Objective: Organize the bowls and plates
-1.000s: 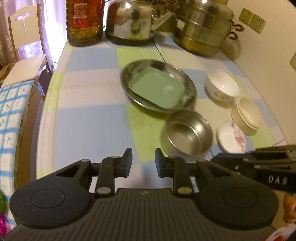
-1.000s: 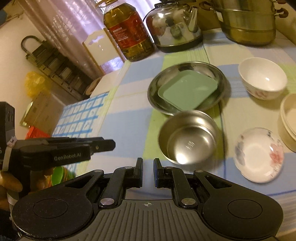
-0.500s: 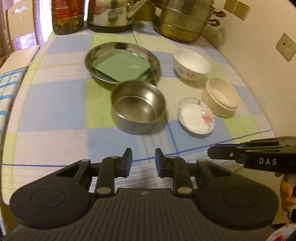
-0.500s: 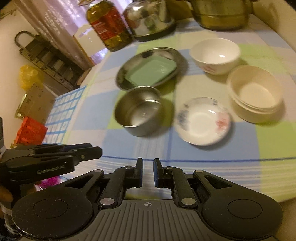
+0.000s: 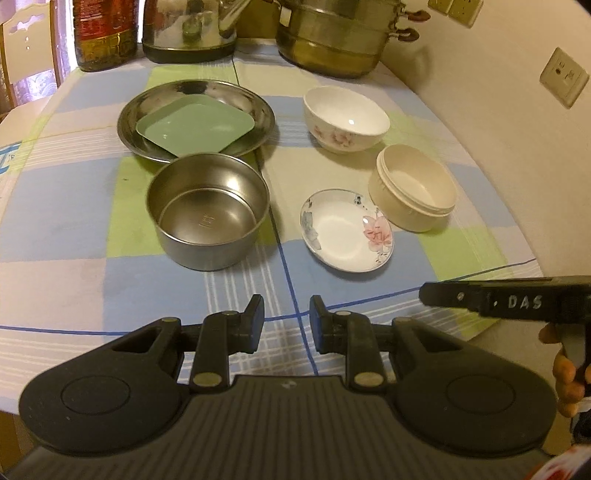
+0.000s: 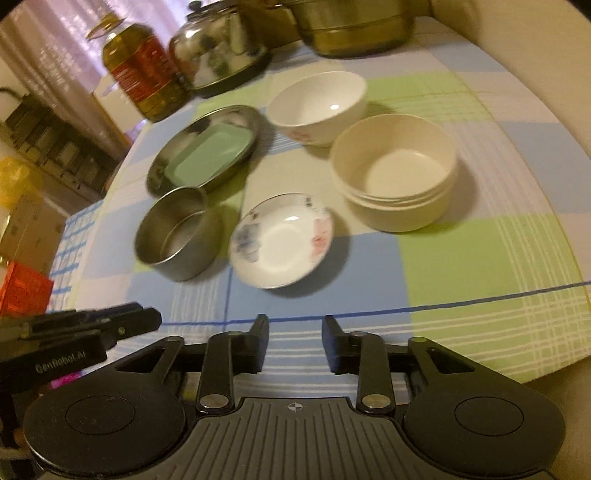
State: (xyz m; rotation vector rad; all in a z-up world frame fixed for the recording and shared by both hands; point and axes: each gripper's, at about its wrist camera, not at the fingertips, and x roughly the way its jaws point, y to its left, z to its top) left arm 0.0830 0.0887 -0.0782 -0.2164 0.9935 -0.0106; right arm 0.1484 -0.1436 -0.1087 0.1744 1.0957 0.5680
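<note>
A steel plate (image 5: 243,107) holds a green square plate (image 5: 195,127). In front stands a steel bowl (image 5: 207,214). To its right lie a small floral saucer (image 5: 345,229), a cream bowl (image 5: 412,186) and a white floral bowl (image 5: 345,118). The right wrist view shows the same saucer (image 6: 280,240), cream bowl (image 6: 393,170), white bowl (image 6: 316,105), steel bowl (image 6: 177,232) and green plate (image 6: 210,155). My left gripper (image 5: 286,317) is open and empty above the table's front edge. My right gripper (image 6: 295,341) is open and empty, facing the saucer.
An oil bottle (image 5: 105,33), a steel kettle (image 5: 188,29) and a stacked steamer pot (image 5: 332,37) stand at the back of the checked tablecloth (image 5: 66,206). A wall with sockets (image 5: 563,75) runs along the right. A chair (image 5: 26,62) stands at the left.
Both grippers have swung right and nearer, so the bowls and saucer sit more central. The right gripper's fingers have opened wider. The dishes have not moved.
</note>
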